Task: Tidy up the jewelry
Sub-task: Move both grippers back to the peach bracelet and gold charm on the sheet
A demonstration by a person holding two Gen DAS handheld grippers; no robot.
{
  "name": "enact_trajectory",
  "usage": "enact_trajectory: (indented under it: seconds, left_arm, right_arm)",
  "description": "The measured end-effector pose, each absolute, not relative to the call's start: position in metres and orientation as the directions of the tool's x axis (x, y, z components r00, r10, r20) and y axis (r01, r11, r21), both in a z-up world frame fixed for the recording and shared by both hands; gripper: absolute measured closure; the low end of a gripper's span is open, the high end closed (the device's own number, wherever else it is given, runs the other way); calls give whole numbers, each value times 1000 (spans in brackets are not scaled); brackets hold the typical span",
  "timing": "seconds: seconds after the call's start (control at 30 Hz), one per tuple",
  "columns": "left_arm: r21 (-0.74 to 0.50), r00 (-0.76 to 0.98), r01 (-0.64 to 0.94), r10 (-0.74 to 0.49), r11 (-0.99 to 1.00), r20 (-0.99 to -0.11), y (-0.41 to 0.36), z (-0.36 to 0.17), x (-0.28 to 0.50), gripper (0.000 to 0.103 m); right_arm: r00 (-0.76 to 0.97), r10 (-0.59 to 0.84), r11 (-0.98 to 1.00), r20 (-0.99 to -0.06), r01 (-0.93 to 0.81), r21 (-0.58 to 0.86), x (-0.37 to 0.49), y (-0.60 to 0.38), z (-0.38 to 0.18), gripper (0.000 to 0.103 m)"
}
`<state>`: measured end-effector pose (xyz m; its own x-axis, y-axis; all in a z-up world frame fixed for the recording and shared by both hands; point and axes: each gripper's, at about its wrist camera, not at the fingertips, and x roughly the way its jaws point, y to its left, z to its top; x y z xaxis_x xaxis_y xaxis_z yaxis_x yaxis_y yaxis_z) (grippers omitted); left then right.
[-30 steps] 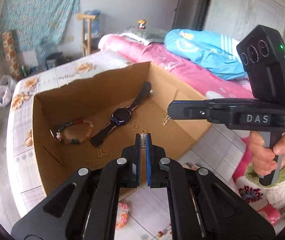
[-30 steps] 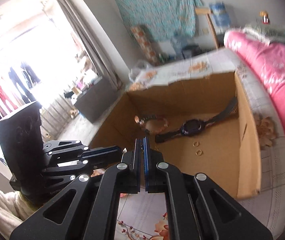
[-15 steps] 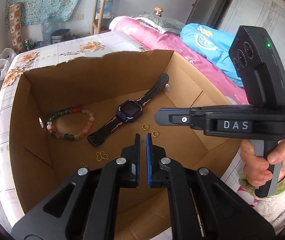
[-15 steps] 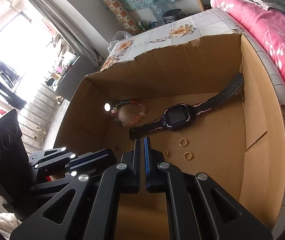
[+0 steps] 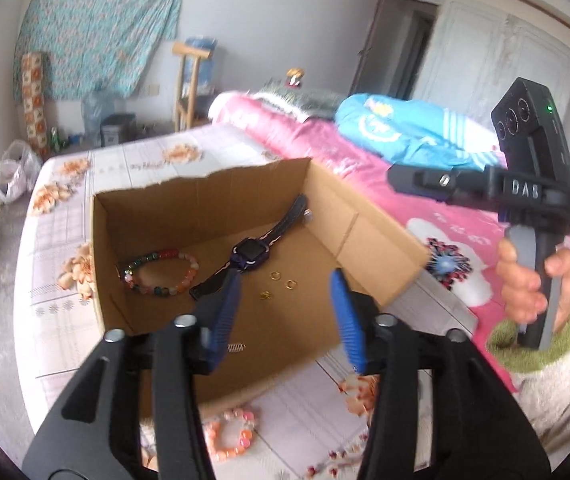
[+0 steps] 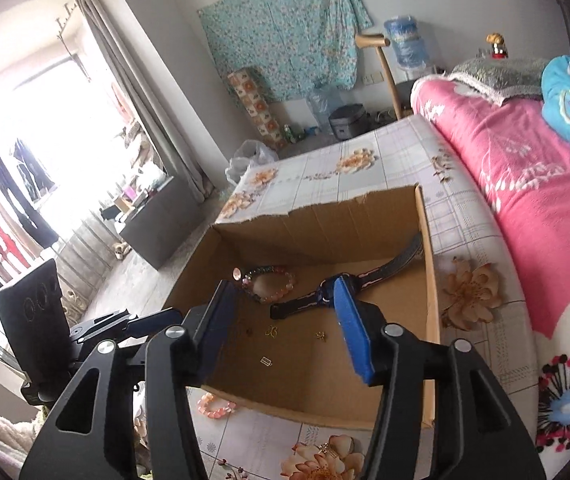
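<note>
Left hand-held gripper [image 5: 285, 312], jaws spread wide, empty | right hand-held gripper [image 6: 285, 320] likewise agape, empty | pink bead bracelet [image 5: 231, 432] lies on the table just below the left one (nearer arm), outside the cardboard box [image 5: 373, 240] | watch [image 5: 251, 254] already inside.

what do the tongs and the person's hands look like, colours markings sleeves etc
Both tongs, left tongs and right tongs, have glossy black plastic linkage arms with silver pivot screws and ribbed blue finger pads. The right unit's body carries white "DAS" lettering, a black camera block with round lenses and a green LED. The bare right hand wears a cream fleecy sleeve with a green knit cuff.
</note>
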<state>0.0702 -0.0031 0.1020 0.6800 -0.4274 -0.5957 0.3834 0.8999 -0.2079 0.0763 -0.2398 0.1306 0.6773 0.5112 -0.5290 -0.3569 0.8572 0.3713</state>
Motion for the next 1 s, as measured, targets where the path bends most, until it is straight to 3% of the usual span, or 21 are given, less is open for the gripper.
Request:
enact_trajectory:
  seconds: [0.2,0.3,0.5,0.6,0.67,1.0]
  left_arm:
    - [-186,666,458,-474,869,-576,6,109,14,19]
    - [-187,631,472,-478,862,-611,8,98,-7,14]
    - [-126,554,360,-321,924,-768,3,41,-18,13]
    - [-37,514,301,-195,953,-835,-5,7,-13,13]
    - [1,487,270,-135,963,-863,-7,-9,-8,13]
    - [2,448,149,-66,989,-892,-3,-36,6,8]
  right_arm:
    - [745,468,881,-475,-351,318,12,-253,140,27]
    - [732,429,903,-529,-333,271,-11,-250,122,20]
    - [585,268,959,-765,-240,153,-13,-219,39,17]
    - [545,146,981,-826,-185,52,-7,-203,7,17]
    - [519,111,987,-848,-160,31,-2,-199,-7,17]
    - [482,-8,992,-876,-109,-69,20,-191,-30,17]
